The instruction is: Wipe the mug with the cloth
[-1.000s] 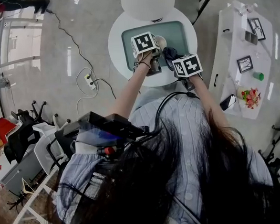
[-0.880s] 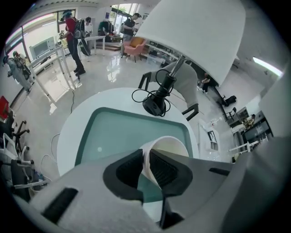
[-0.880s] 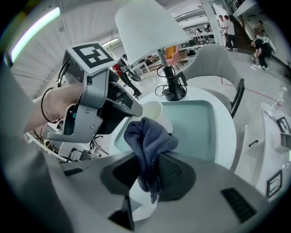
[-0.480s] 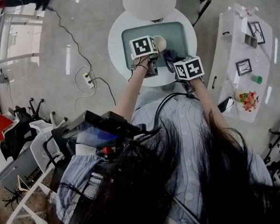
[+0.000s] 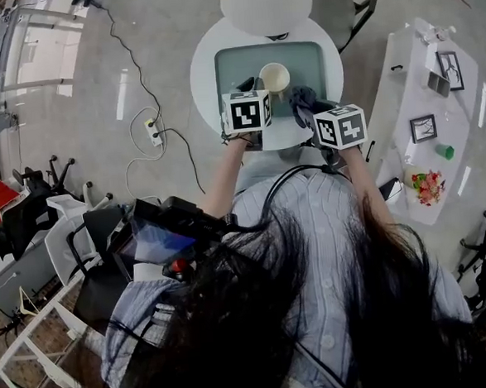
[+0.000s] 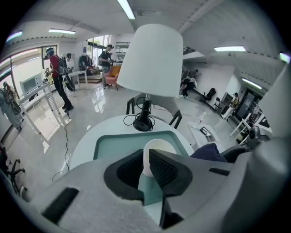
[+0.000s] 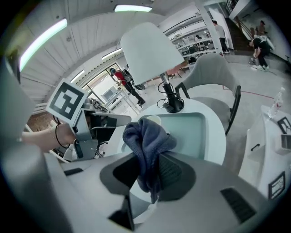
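A cream mug [image 5: 274,77] stands upright on the teal tray [image 5: 234,65], with the round white table under it. My left gripper [image 5: 258,88] reaches it from the near side. In the left gripper view the jaws stand close together at the mug [image 6: 159,146], and white of the mug fills the narrow gap, so my left gripper [image 6: 146,154] is shut on it. My right gripper [image 7: 148,157] is shut on a dark blue cloth [image 7: 145,136], bunched above its jaws. This cloth [image 5: 301,99] hangs just right of the mug, apart from it.
A white lamp [image 5: 263,3] stands at the table's far edge, its black base [image 6: 143,124] and cable behind the tray. A long white side table [image 5: 424,118] with frames and small items is at the right. A power strip [image 5: 153,127] lies on the floor.
Both grippers have drawn back toward the person. The left marker cube no longer covers the mug, which now shows whole and upright. The cloth has come away from the mug.
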The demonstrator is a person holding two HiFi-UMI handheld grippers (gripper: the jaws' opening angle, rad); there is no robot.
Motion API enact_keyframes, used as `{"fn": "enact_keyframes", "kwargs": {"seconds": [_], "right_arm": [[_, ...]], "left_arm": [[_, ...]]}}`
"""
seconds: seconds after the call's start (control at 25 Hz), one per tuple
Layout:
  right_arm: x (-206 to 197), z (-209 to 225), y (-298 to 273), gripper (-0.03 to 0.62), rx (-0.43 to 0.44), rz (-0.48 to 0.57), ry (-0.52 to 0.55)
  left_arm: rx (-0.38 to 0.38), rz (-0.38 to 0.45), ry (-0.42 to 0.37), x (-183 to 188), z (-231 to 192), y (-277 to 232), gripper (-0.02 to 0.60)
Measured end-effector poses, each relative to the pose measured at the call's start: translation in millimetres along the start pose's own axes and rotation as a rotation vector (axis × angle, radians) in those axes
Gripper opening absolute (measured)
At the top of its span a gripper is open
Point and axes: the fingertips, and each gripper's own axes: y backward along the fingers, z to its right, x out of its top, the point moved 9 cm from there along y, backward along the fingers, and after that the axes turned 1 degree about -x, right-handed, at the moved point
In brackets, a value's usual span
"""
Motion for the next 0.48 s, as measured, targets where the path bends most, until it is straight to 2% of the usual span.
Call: {"fn": "enact_keyframes", "kwargs": {"seconds": [0.24, 0.48], "right_arm": [[8.2, -3.1, 14.7, 0.098, 0.054, 0.025, 0.046], [6.5, -4.4, 26.3, 0.098, 0.126, 0.007, 0.108]], "left_arm": [[0.002, 0.091, 0.018, -6.5, 10.5, 29.8, 0.048], [-0.005, 0.195, 0.116, -16.4, 26.9, 53.6, 0.038]]}}
